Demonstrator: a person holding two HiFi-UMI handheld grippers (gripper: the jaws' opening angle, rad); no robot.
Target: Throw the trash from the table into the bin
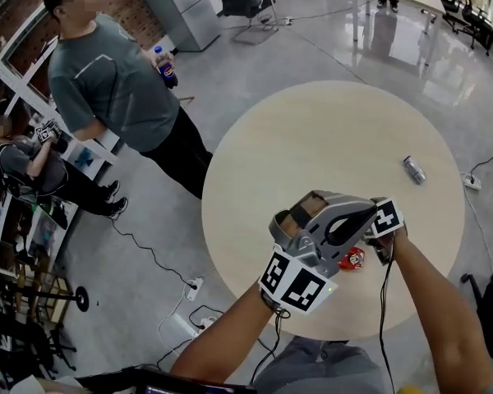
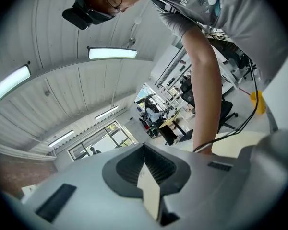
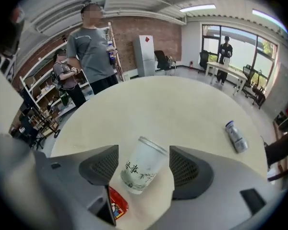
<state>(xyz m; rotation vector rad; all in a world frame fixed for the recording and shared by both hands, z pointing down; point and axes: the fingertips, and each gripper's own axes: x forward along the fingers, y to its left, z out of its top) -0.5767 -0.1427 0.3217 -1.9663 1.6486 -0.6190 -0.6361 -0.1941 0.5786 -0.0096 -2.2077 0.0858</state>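
Note:
A white paper cup (image 3: 140, 170) with green print stands on the round beige table (image 1: 312, 138), between the jaws of my right gripper (image 3: 144, 164). The jaws are open, with a gap on each side of the cup. A red snack wrapper (image 1: 351, 258) lies flat just beside the cup, toward the near edge. A silver can (image 1: 413, 169) lies on its side at the far right of the table. My left gripper (image 1: 357, 216) hovers level over the near part of the table, shut on a beige paper scrap (image 2: 150, 191). It hides the cup in the head view. No bin is in view.
A person (image 1: 115, 89) in a grey shirt, bottle in hand, stands by the table's far left side. Another person sits by shelves (image 1: 16, 162) at the left. Cables and a power strip (image 1: 194, 286) lie on the floor. An office chair (image 1: 251, 2) stands far back.

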